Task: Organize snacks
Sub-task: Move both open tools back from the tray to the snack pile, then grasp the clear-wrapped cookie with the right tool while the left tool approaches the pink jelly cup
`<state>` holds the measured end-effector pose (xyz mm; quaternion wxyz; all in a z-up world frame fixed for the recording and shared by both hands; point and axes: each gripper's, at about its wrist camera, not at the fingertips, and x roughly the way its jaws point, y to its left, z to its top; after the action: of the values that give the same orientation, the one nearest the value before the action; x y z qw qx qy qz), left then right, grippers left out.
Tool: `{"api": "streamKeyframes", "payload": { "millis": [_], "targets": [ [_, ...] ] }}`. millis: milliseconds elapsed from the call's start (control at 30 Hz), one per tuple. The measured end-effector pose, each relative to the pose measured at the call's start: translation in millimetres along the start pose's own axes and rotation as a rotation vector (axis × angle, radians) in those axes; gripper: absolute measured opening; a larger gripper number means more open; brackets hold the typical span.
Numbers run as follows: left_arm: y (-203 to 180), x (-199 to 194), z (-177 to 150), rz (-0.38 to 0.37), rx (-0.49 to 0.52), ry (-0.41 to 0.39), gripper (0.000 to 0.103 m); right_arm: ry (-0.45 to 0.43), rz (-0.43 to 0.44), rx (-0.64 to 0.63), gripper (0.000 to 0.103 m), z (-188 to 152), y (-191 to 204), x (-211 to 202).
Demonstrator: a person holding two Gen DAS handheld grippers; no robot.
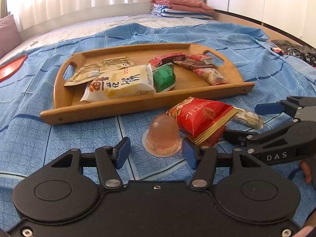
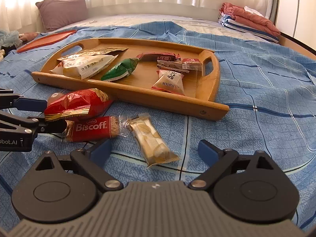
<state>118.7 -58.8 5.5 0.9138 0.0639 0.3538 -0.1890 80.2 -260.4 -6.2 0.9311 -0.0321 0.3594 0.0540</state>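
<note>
Two tongs: I hold one in each hand, both low over the blue bedspread [image 2: 256, 90] on the near side of the tray.
Tray: the wooden tray [image 1: 98, 112] lies flat on the bedspread and carries several packets, among them a white packet [image 1: 122, 85] and a green packet [image 1: 164, 77].
Left tongs: my left tongs [image 1: 156, 154] are spread wide and grip nothing; the jelly cup [image 1: 162, 136] sits between the two blue pads [image 1: 122, 152], with no pad pressing on it.
Jelly cup: upside down on its lid, on the bedspread just in front of the tray, touching the red bag.
Red bag: the red bag [image 2: 77, 104] lies in front of the tray, leaning over the Biscoff packet.
Right tongs: my right tongs [image 2: 156, 152] are wide open and empty, with the wafer packet [image 2: 152, 140] lying between and just ahead of the tips.
Biscoff packet: the Biscoff packet [image 2: 92, 128] lies beside the wafer packet, on the side away from the tray's near corner.
Far from the tray: a purple pillow [image 2: 61, 9] and folded laundry [image 2: 250, 21] by the curtain.
</note>
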Motion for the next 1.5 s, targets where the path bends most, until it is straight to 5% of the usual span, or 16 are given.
{"api": "streamKeyframes", "payload": {
  "millis": [200, 333, 567, 933, 1233, 1333, 1433, 1500],
  "targets": [
    [0, 4, 1, 0.004, -0.024, 0.001, 0.055, -0.008, 0.008, 0.013, 0.098, -1, -2, 0],
    [2, 5, 2, -0.003, -0.037, 0.001, 0.053, -0.022, 0.039, 0.033, 0.087, 2, -3, -8],
    [4, 2, 4, -0.031, -0.064, -0.003, 0.039, -0.046, 0.036, 0.007, 0.077, 5, 3, -14],
    [4, 2, 4, -0.029, -0.057, -0.004, 0.039, -0.051, -0.003, -0.024, 0.067, 4, 2, -10],
    [3, 3, 3, -0.022, -0.061, -0.009, 0.039, -0.009, 0.063, 0.104, 0.067, 1, -16, -3],
    [3, 1, 3, -0.017, -0.066, -0.007, 0.038, -0.037, 0.024, 0.06, 0.052, -2, -5, -9],
    [3, -1, 4, -0.001, -0.061, -0.009, 0.038, -0.06, 0.012, 0.033, 0.026, -2, 2, -16],
    [3, -4, 3, 0.015, -0.05, -0.017, 0.037, -0.067, 0.019, 0.047, 0.026, -2, 3, -19]
  ]
}}
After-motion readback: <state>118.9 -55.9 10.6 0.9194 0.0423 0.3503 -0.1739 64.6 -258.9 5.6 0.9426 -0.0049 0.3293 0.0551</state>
